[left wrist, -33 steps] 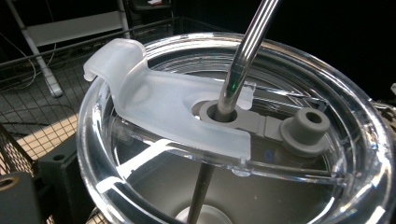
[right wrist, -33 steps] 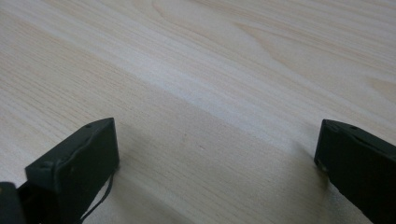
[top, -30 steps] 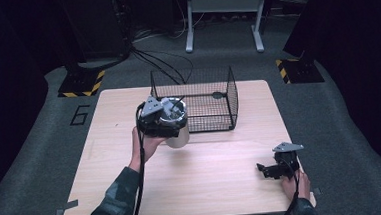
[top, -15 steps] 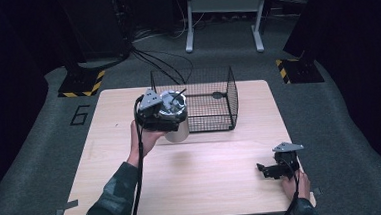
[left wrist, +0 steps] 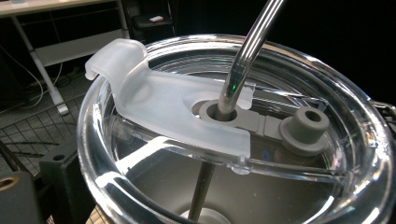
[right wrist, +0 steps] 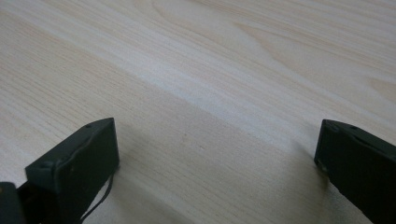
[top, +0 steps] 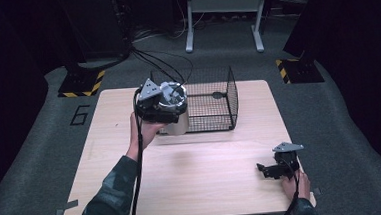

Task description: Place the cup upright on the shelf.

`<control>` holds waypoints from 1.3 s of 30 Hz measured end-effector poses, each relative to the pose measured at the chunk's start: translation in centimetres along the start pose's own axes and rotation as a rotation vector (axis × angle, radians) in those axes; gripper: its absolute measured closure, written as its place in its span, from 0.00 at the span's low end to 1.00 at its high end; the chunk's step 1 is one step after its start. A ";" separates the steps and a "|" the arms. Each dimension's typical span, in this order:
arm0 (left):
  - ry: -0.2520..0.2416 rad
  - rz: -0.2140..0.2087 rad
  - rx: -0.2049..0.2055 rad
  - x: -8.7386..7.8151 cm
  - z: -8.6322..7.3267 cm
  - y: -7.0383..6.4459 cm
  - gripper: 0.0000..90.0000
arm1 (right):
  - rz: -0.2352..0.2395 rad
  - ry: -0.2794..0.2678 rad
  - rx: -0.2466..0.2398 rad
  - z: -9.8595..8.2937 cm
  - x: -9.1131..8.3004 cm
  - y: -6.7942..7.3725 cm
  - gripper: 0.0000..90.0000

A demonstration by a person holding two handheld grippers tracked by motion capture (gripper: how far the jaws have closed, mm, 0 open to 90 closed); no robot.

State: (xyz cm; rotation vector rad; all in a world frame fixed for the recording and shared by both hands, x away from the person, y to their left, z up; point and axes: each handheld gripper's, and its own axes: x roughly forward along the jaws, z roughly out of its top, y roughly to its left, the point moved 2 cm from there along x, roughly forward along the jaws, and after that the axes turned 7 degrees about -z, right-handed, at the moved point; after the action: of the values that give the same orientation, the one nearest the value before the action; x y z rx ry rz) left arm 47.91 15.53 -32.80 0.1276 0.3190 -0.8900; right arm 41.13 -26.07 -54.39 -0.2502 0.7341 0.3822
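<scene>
tumbler (top: 175,119) carried closer to wire basket (top: 213,98) | left gripper (top: 159,103) jaws hidden, state unclear | right gripper (top: 275,168) jaws apart, resting on table (top: 207,161)

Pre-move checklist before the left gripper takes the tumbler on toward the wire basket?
1. Left gripper holds the tumbler: ok, held by the basket's near left corner.
2. Lid seated on the rim: ok.
3. Straw through the lid hole: ok.
4. Wire basket open on top: ok.
5. Room inside the basket: cannot tell, a small dark thing lies on its floor.
6. Right gripper out of the way: ok, open, on the table.
</scene>
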 end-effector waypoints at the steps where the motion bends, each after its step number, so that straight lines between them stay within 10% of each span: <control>1: 0.002 -0.001 0.008 0.0 0.2 0.1 0.04 | 0.001 0.005 -0.002 0.0 0.0 0.0 0.00; 39: -0.002 0.027 0.015 3.2 4.6 2.2 0.04 | -0.001 -0.001 -0.003 0.0 0.0 0.0 0.00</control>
State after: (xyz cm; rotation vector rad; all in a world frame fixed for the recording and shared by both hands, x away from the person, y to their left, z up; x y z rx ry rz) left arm 52.49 13.44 -29.51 0.1444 0.3081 -0.8655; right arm 41.13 -26.09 -54.41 -0.2534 0.7321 0.3832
